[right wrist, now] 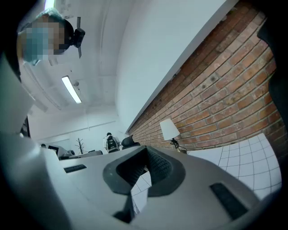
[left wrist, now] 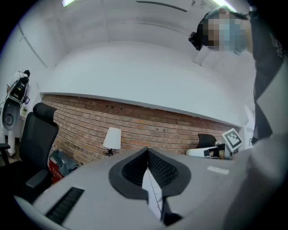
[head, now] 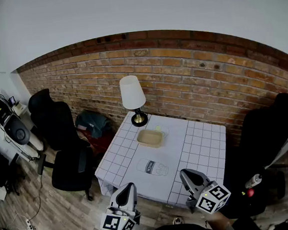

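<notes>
- The left gripper point(head: 126, 188) is clenched: its own view shows the jaw tips meeting, with nothing between them.
- The right gripper point(head: 185, 174) is also closed on nothing, tips touching.
- Both hover at the near edge of the table point(head: 202, 147), left one towards the near left corner, right one further in on the right.
- A clear bottle point(head: 152, 167) with a label lies on its side on the checked cloth. It is ahead of both grippers and about midway between them, touching neither.
- Beyond the bottle, a tan tray point(head: 150, 137) sits mid-table.
- A lamp point(head: 133, 99) with a white shade stands at the far left corner, by the brick wall point(head: 206, 76).
- Black chairs point(head: 66, 144) stand left of the table.
</notes>
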The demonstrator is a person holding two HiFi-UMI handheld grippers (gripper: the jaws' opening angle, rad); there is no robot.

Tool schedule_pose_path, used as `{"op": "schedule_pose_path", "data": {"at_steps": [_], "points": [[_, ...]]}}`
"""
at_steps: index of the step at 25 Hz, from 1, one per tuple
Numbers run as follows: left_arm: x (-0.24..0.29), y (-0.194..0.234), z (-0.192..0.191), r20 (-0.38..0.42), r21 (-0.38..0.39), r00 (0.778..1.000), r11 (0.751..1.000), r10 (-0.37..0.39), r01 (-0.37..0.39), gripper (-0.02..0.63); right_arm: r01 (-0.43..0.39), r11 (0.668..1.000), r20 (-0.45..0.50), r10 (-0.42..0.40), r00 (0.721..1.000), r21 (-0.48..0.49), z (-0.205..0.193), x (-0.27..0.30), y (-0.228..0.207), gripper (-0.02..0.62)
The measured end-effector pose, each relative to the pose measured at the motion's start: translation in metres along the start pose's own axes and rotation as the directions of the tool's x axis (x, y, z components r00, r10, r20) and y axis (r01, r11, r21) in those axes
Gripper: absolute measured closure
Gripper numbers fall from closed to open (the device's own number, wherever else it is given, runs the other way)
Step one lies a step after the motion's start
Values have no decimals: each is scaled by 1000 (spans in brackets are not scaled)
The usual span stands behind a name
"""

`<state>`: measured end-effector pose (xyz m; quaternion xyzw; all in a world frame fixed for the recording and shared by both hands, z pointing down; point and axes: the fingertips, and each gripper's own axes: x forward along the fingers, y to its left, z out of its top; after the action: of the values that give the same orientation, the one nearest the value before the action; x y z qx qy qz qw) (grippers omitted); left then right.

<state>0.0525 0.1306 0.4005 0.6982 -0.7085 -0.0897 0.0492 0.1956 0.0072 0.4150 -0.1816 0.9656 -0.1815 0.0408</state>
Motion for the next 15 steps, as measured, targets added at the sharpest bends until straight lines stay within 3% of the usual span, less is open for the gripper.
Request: {"op": "schedule_pose_path", "data": {"at_steps": [7,15], "points": [[7,5,-5,-8,-5,1000,1000,2,-2,597,-9,1000,-2,9,1000,-8,0,9,-3,592],[18,7,-18,-7,-19,998,998,60,-60,595,-8,1000,-8,8,1000,4,2,11,-31,592]]}}
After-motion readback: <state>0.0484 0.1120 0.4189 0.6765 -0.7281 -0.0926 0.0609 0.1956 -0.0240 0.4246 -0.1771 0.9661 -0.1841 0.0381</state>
